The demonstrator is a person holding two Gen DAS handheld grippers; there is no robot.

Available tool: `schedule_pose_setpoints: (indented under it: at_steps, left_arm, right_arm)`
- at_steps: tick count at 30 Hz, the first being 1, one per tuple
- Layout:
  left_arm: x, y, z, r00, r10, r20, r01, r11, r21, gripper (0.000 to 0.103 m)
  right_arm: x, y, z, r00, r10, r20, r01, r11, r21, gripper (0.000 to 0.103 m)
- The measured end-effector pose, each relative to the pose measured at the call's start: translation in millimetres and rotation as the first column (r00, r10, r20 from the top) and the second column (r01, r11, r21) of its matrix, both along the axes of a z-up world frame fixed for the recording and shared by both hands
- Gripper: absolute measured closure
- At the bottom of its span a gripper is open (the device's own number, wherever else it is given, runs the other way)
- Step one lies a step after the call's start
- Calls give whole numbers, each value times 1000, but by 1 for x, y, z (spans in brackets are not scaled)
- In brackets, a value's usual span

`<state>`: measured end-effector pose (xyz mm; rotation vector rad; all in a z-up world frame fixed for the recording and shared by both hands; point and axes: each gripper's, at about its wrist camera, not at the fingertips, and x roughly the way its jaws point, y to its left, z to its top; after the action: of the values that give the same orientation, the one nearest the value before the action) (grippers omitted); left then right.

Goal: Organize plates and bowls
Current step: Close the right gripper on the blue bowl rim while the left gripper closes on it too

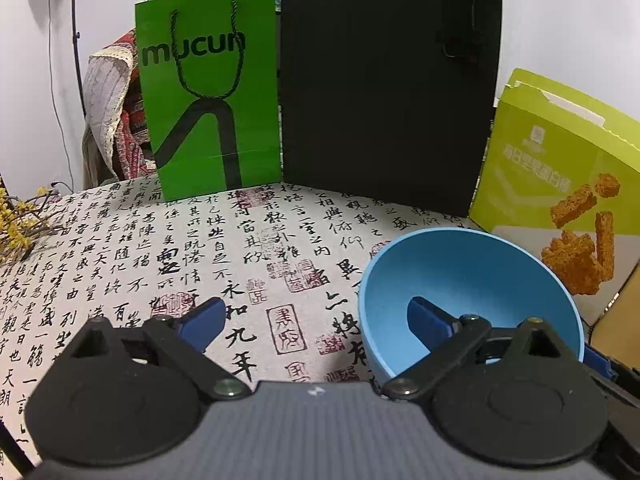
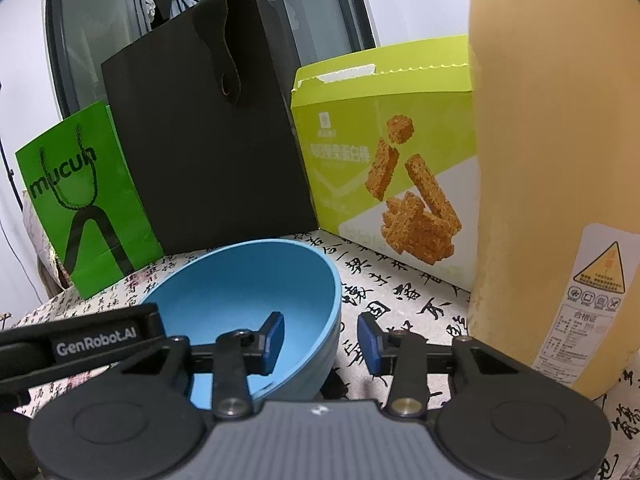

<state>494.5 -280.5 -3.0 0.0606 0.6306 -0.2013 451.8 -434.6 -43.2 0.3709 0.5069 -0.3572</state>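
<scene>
Blue bowl (image 2: 248, 280) sits on the surface (image 1: 120, 248) with black writing, in front of a black bag (image 2: 208, 140), and the right gripper (image 2: 320, 344) has its fingers on each side of the rim, not quite touching, while the left gripper (image 1: 316, 320) has its fingers wide, one inside the bowl.

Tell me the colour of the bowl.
Light blue, plain. The bowl shows best in the right wrist view.
</scene>
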Motion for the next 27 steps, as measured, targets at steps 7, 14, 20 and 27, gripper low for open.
schedule_pose_setpoints:
  at_steps: [7, 14, 20, 27]
  left_arm:
    - [-2, -1, 1, 1000, -8, 9, 8, 1000, -21, 13]
    - [-1, -3, -2, 1000, -20, -9, 19, 1000, -23, 32]
    - [-2, -4, -2, 999, -44, -13, 44, 999, -29, 55]
    - [-3, -5, -3, 998, -61, -19, 60, 998, -35, 66]
  right_arm:
    - [1, 0, -2, 1000, 1, -6, -1, 1000, 13, 74]
    - [1, 0, -2, 1000, 5, -6, -5, 1000, 20, 78]
    - [1, 0, -2, 1000, 5, -8, -5, 1000, 22, 78]
    - [1, 0, -2, 1000, 6, -7, -5, 1000, 22, 79]
